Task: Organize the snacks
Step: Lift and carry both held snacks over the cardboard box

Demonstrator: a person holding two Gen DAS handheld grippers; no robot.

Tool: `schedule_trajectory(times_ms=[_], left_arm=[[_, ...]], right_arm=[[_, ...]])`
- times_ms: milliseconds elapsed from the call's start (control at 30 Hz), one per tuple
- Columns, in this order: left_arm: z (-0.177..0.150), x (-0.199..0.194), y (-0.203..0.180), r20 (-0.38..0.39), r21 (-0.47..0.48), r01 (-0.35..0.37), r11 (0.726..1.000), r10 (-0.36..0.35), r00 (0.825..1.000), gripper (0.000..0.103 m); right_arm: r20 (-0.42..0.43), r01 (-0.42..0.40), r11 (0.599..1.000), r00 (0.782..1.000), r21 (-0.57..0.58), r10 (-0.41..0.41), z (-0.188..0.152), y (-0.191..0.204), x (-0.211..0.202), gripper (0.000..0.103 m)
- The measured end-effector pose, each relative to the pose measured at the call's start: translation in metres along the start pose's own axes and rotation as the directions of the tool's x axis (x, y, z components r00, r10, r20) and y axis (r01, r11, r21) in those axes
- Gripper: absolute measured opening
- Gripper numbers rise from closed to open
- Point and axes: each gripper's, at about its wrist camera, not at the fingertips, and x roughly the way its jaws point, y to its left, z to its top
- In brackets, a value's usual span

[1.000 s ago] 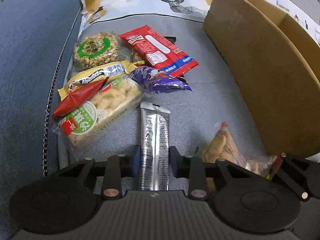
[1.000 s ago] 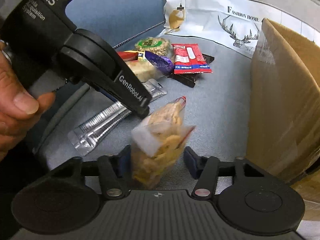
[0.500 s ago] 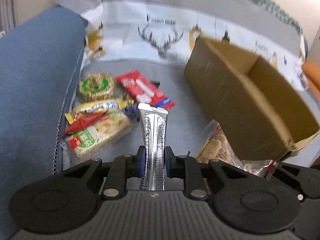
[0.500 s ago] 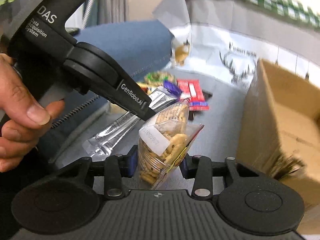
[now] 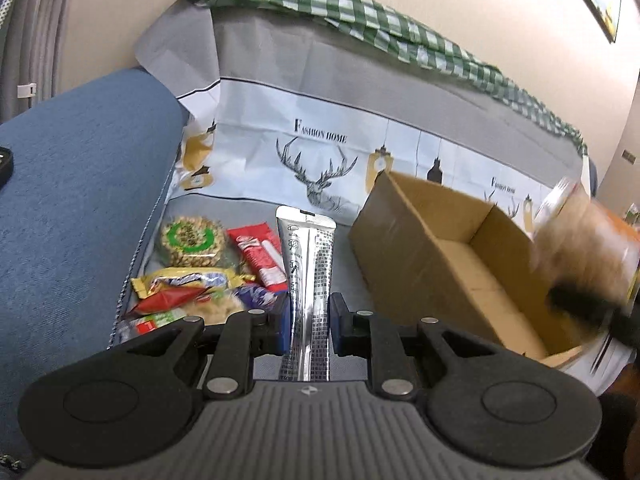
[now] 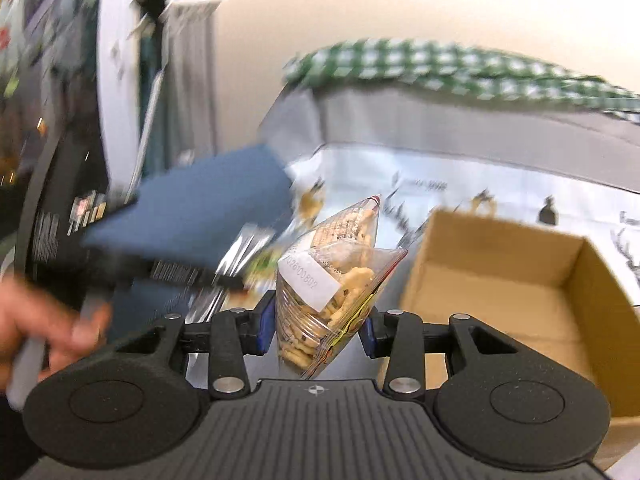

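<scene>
Left hand-held gripper (image 5: pixel 308 316) clamps silver sachet (image 5: pixel 306 264); right hand-held gripper (image 6: pixel 316 328) clamps clear cracker bag (image 6: pixel 336 280), cardboard box (image 6: pixel 592 280) at three o'clock.

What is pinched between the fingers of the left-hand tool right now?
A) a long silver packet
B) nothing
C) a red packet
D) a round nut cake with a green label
A: in the left wrist view the long silver packet stands between the left gripper's fingers, lifted off the seat, while the red packet lies on the sofa.
</scene>
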Motion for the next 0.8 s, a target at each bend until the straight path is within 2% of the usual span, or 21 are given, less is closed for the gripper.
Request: schedule_trajectory(times_ms=[67,167,300,433,500,600,800], left_arm=[[0.001,0.003,-0.003,0.005,0.005,0.004,1.0,-0.004,1.0,0.021],[0.0,0.009,-0.009,-0.001,0.022,0.008,1.0,-0.008,1.0,0.021],[-0.001,0.017,-0.019,-0.01,0.07,-0.001,0.998,0.001,1.0,0.021],[0.002,0.016,-0.026,0.013,0.078,0.002,0.997,-0.003,1.0,0.021],[0.005,0.015,-0.031,0.024,0.083,0.001,0.997,-0.003,1.0,0.021],[0.012,0.012,-0.043,0.058,0.09,0.006,0.996,-0.011,0.998,0.021],[0.027,0.008,-0.077,0.12,0.103,0.061,0.993,-0.074,0.99,0.021]], right_arm=[[0.048,0.008,1.0,0.999,0.004,-0.008,0.007,-0.018,-0.005,0.042],[0.067,0.077,0.997,0.995,-0.032,-0.074,0.011,-0.049,0.002,0.042],[0.077,0.149,0.988,0.985,0.046,-0.153,0.011,-0.101,0.009,0.042],[0.077,0.2,0.974,0.975,0.109,-0.209,-0.002,-0.135,0.018,0.042],[0.051,0.211,0.964,0.974,0.161,-0.222,-0.015,-0.145,0.02,0.042],[0.085,0.205,0.959,0.971,0.194,-0.225,-0.017,-0.154,0.013,0.042],[0.089,0.208,0.945,0.967,0.251,-0.237,-0.015,-0.168,0.008,0.042]])
